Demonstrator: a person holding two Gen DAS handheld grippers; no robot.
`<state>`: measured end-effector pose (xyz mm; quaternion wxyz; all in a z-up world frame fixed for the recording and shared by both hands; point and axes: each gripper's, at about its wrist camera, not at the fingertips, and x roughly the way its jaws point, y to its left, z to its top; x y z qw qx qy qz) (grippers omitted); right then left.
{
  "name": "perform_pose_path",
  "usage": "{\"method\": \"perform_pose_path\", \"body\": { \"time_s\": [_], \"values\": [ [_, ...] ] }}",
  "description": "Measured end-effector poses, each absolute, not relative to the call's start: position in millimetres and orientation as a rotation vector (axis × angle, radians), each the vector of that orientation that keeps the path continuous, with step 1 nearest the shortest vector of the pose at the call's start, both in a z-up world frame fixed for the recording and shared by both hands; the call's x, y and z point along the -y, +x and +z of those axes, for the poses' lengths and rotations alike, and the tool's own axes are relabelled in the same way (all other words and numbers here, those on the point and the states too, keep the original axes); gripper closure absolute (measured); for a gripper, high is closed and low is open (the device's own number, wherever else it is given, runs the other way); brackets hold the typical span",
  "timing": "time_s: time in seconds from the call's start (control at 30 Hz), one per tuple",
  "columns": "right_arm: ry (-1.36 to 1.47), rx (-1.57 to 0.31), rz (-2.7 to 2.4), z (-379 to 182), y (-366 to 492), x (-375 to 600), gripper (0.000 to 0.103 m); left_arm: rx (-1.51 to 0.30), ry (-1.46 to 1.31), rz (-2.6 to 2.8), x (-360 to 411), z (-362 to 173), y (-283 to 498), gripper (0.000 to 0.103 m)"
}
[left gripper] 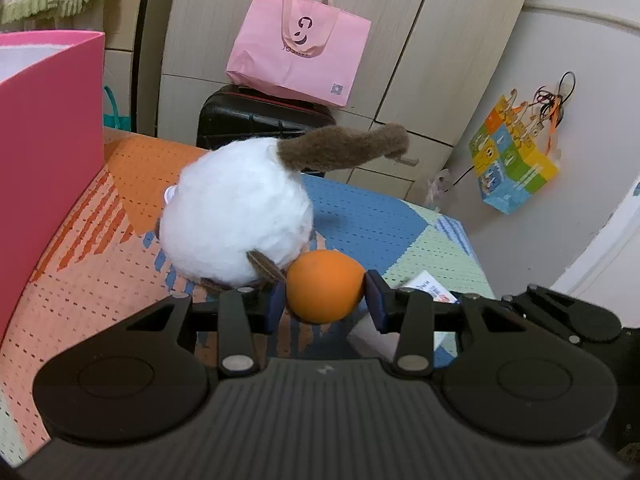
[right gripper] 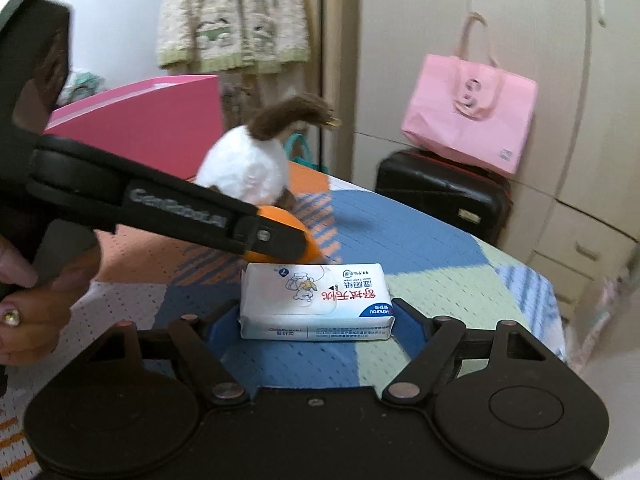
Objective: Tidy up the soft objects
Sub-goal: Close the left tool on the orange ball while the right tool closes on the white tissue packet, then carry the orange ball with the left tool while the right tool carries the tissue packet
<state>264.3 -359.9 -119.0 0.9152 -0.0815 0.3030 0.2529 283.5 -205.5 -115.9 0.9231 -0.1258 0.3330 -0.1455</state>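
A small orange ball (left gripper: pixel 326 286) sits between the blue pads of my left gripper (left gripper: pixel 326 302), which is shut on it just above the patterned mat (left gripper: pixel 100 260). A white plush toy (left gripper: pixel 240 216) with a brown tail lies right behind the ball and touches it. In the right wrist view, a white pack of wet wipes (right gripper: pixel 316 300) lies flat on the mat, and my right gripper (right gripper: pixel 318 324) is shut on its two short ends. The left gripper's finger (right gripper: pixel 264 236) crosses that view and covers most of the ball (right gripper: pixel 276 213). The plush toy (right gripper: pixel 244 168) stands behind it.
A tall pink box (left gripper: pixel 48 140) stands at the mat's left. Behind the mat a pink bag (left gripper: pixel 300 44) rests on a black suitcase (left gripper: pixel 260 116) against wardrobe doors. A colourful bag (left gripper: pixel 512 160) hangs on the right wall. A person's hand (right gripper: pixel 32 308) holds the left gripper's handle.
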Motion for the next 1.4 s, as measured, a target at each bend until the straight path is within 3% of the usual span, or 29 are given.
{"method": "perform_pose_path", "body": {
  "time_s": [1.4],
  "values": [
    [-0.110, -0.640, 0.290, -100.8, 145.4, 340.4, 0.021, -0.948, -0.278, -0.545, 138.5, -109.2, 195.8, 0.063]
  ]
}}
